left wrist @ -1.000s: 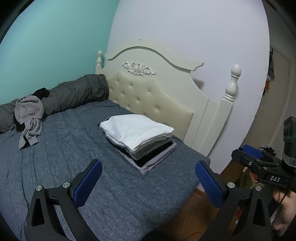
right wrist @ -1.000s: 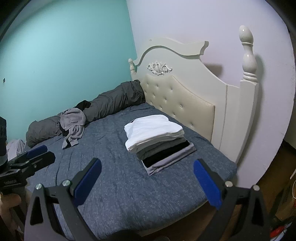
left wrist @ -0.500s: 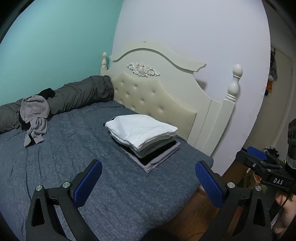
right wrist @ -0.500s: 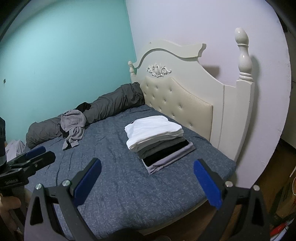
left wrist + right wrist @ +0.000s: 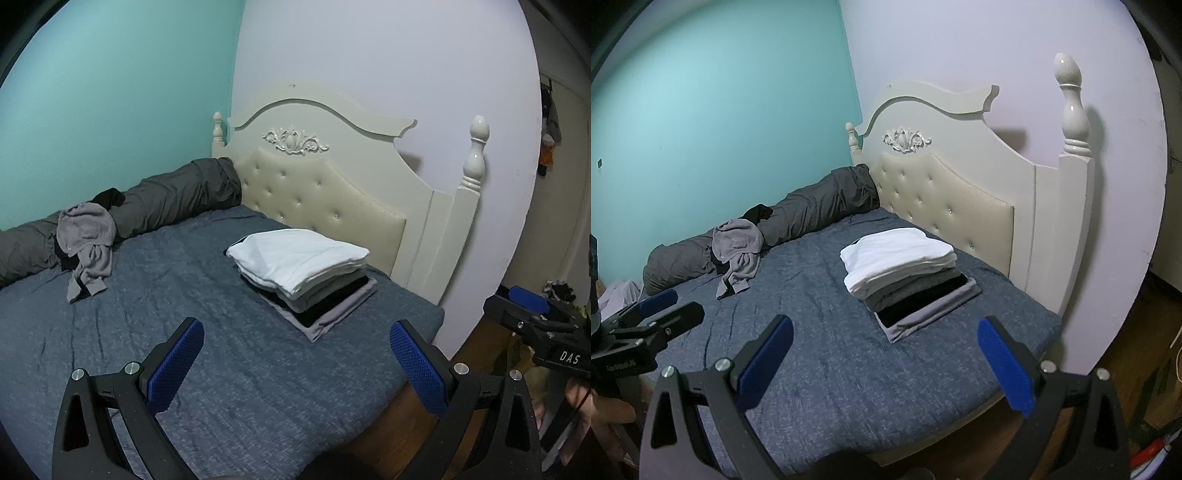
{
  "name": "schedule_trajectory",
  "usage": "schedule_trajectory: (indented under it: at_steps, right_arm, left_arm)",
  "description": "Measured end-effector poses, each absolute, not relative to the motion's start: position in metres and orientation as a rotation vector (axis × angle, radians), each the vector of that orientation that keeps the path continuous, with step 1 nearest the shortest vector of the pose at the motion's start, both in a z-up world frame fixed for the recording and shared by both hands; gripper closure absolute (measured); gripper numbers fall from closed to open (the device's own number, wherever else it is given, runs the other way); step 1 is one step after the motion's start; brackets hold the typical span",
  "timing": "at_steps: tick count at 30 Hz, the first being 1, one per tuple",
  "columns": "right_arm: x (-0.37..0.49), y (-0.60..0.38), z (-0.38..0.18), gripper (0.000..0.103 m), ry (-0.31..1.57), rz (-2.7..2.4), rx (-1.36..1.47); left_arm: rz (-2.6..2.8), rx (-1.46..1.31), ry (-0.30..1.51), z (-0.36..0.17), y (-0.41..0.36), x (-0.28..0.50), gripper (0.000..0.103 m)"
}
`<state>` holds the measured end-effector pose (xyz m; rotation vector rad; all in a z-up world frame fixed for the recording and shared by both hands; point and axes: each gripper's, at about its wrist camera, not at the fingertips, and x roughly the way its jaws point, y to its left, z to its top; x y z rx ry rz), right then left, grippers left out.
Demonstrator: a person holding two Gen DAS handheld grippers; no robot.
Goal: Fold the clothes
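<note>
While the folded stack (image 5: 301, 275) sits mid-frame, a crumpled grey garment (image 5: 86, 243) at left remains unfolded; left gripper (image 5: 295, 369) and right gripper (image 5: 884, 365) spread wide, empty

The bedspread (image 5: 236, 369) is mottled blue-grey; the folded stack (image 5: 303, 273) runs white, grey, black, lilac-grey; the crumpled garment (image 5: 86, 240) is pale grey; the headboard (image 5: 332, 192) is cream, the bolster (image 5: 173, 195) charcoal, the gripper pads (image 5: 177, 363) blue.
</note>
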<state>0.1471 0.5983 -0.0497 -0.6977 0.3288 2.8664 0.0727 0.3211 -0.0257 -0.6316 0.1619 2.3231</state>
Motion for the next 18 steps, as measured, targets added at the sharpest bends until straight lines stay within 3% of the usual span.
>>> schedule_trajectory:
  at_steps: [18]
  right_arm:
    - [0.156,0.597,-0.053,0.002,0.331,2.858,-0.688]
  left_arm:
    - [2.310,-0.653,0.169,-0.036,0.317,0.083,0.000]
